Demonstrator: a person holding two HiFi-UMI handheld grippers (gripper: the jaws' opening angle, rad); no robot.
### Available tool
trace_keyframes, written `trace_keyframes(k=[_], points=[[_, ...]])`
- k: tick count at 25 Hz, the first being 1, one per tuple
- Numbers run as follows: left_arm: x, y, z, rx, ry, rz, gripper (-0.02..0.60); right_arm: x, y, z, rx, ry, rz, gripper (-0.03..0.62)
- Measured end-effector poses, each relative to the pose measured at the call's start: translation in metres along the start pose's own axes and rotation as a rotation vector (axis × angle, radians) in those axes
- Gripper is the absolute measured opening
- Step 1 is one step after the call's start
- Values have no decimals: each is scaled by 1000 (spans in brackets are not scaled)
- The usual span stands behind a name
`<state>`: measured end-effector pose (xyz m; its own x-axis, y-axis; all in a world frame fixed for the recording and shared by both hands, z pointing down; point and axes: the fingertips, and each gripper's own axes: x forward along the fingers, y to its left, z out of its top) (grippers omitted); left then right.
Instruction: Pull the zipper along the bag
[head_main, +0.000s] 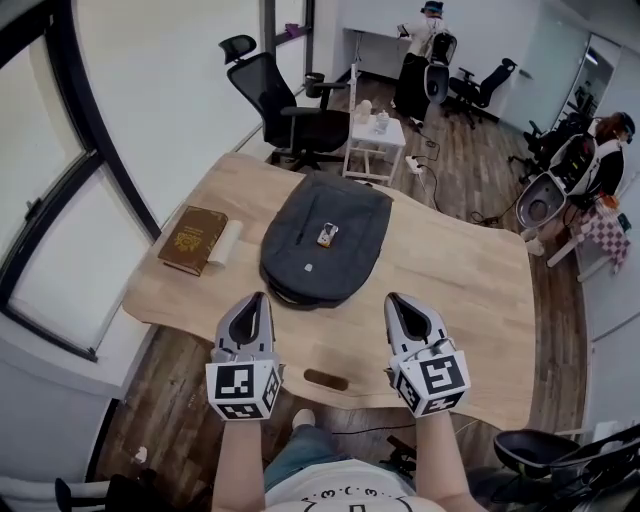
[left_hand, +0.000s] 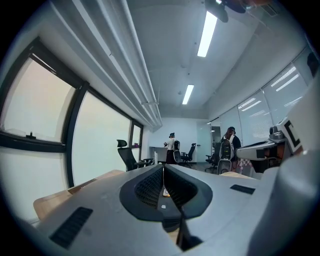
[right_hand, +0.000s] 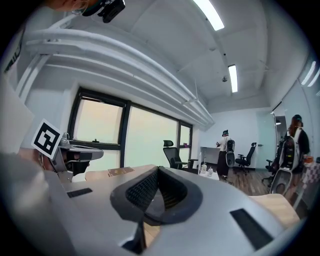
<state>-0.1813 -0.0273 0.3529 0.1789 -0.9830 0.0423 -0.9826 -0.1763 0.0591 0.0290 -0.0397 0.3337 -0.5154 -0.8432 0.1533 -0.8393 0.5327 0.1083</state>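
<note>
An office is shown: black swivel chairs are placed beyond the far edge of a wooden desk, large windows are set along one wall, and strip lights are fixed overhead.

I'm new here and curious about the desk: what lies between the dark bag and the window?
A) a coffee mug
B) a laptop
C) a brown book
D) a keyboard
C: a brown book lies on the table on the window side of the bag, apart from it.
</note>
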Motion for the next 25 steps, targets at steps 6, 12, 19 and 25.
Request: trace_keyframes(k=[6,12,19,25], points=[[44,28,-3,-19,24,-43,18,38,-6,-2,8,38,-45,53],[72,23,-17,-49,59,-72,18,51,-20,-18,4,96,-56,53],[101,-6,-34,-40,109,-70,18,62,-66,-41,38,133,-46,54],[129,-42,-66,20,225,-180,26,79,-112,-59,70,156,-27,53]])
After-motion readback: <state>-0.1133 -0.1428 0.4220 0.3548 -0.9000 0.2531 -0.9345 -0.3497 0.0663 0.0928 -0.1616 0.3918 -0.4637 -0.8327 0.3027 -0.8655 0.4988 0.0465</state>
